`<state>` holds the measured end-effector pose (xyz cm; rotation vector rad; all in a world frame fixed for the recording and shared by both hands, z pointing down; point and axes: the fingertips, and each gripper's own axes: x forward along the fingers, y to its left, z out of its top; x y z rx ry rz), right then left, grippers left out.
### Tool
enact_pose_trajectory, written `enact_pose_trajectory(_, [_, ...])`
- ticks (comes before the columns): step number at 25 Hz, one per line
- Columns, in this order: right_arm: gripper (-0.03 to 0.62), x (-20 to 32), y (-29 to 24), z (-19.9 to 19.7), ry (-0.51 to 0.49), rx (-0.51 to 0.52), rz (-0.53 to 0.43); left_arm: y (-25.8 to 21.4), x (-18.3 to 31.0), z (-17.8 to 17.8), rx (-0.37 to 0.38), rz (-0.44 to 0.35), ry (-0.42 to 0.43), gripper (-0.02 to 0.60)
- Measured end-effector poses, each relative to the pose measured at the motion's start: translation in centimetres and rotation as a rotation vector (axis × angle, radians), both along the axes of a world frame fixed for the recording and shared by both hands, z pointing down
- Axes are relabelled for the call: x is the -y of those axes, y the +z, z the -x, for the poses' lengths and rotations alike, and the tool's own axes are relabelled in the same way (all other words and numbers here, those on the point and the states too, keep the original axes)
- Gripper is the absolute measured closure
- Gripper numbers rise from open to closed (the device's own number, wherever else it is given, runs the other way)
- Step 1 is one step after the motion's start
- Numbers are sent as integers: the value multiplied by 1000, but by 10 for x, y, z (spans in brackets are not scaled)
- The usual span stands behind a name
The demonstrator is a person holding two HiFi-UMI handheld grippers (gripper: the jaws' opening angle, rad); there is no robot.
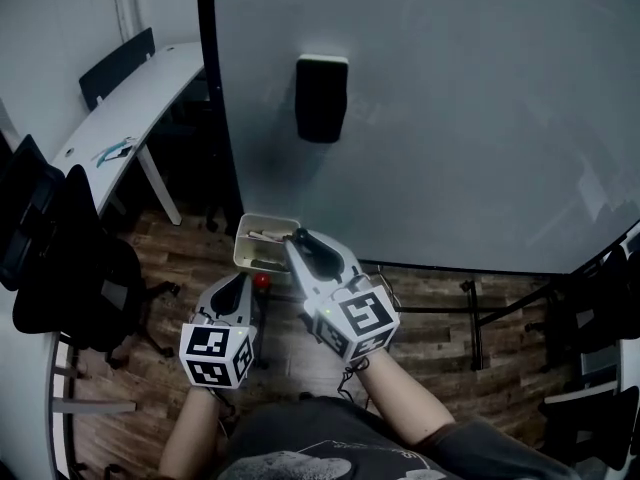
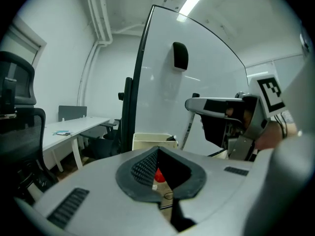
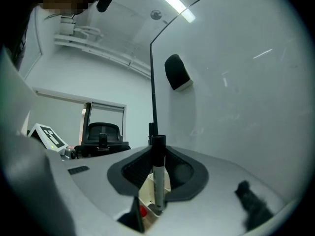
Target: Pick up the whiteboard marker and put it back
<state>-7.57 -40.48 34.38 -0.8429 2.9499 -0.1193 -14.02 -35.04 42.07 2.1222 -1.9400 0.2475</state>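
My right gripper (image 1: 299, 239) (image 3: 158, 154) is shut on a whiteboard marker (image 3: 158, 176), a white barrel with a black cap that stands upright between the pads. In the left gripper view the marker (image 2: 188, 131) slants down from the right gripper (image 2: 216, 106) toward the cream tray (image 2: 147, 140). The tray (image 1: 262, 245) hangs at the whiteboard's (image 1: 450, 118) lower left and holds a few items; the marker's tip is just over its right end. My left gripper (image 1: 238, 283) (image 2: 157, 152) is lower and to the left, shut, with nothing in it.
A black eraser (image 1: 322, 98) sticks to the whiteboard above the tray. A small red thing (image 1: 262, 280) lies below the tray. A white desk (image 1: 130, 108) and black office chairs (image 1: 60, 258) stand at the left. The board's stand legs (image 1: 470, 313) cross the wooden floor.
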Motion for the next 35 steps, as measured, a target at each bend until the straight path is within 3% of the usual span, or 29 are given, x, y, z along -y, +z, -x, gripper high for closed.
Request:
enact_pose_trajectory(14, [508, -4, 67, 33, -58, -129, -3, 16, 2, 20, -15, 37, -41, 568])
enact_pose_trajectory(31, [494, -21, 88, -1, 123, -116, 76, 28, -32, 18, -30, 59, 43, 568])
enact_pose_trajectory(35, [488, -31, 74, -8, 183, -96, 47, 27, -46, 19, -33, 59, 71, 568])
